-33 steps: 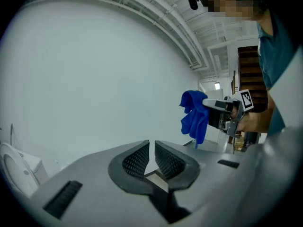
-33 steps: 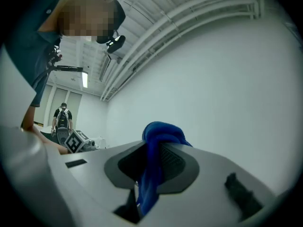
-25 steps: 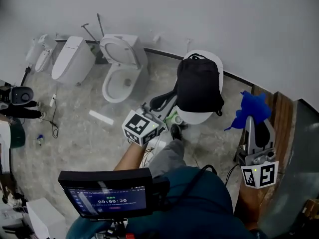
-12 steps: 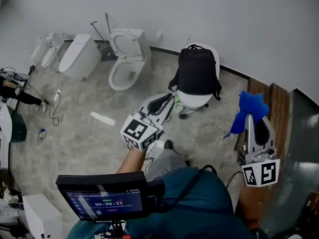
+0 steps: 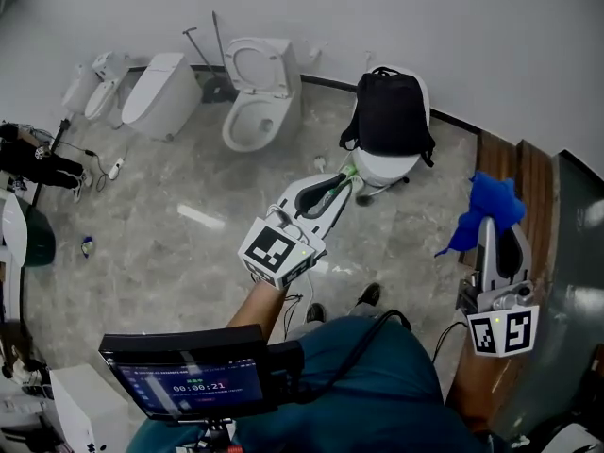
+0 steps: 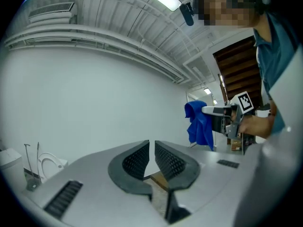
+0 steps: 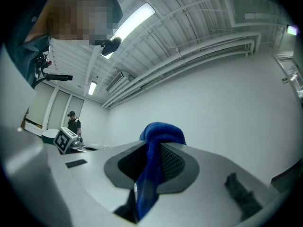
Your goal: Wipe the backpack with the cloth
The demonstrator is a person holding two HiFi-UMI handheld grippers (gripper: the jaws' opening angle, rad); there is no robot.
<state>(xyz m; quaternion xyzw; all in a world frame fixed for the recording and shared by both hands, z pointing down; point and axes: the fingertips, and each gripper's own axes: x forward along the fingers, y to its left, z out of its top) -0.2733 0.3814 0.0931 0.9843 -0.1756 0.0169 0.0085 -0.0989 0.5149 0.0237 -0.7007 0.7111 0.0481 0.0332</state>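
Far centre, against wall: black fabric backpack (image 5: 392,111), upright on white round seat (image 5: 376,168).
Near right, well apart from backpack: right gripper (image 7: 152,148) clamped on blue terry cloth (image 7: 161,134), cloth draping below jaws.
Left of it: left gripper (image 6: 152,144), jaws barely apart, thin slit, nothing between, aimed toward backpack.

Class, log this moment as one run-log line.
left tongs: empty, narrow gap | right tongs: gripping blue cloth | black backpack: not yet reached
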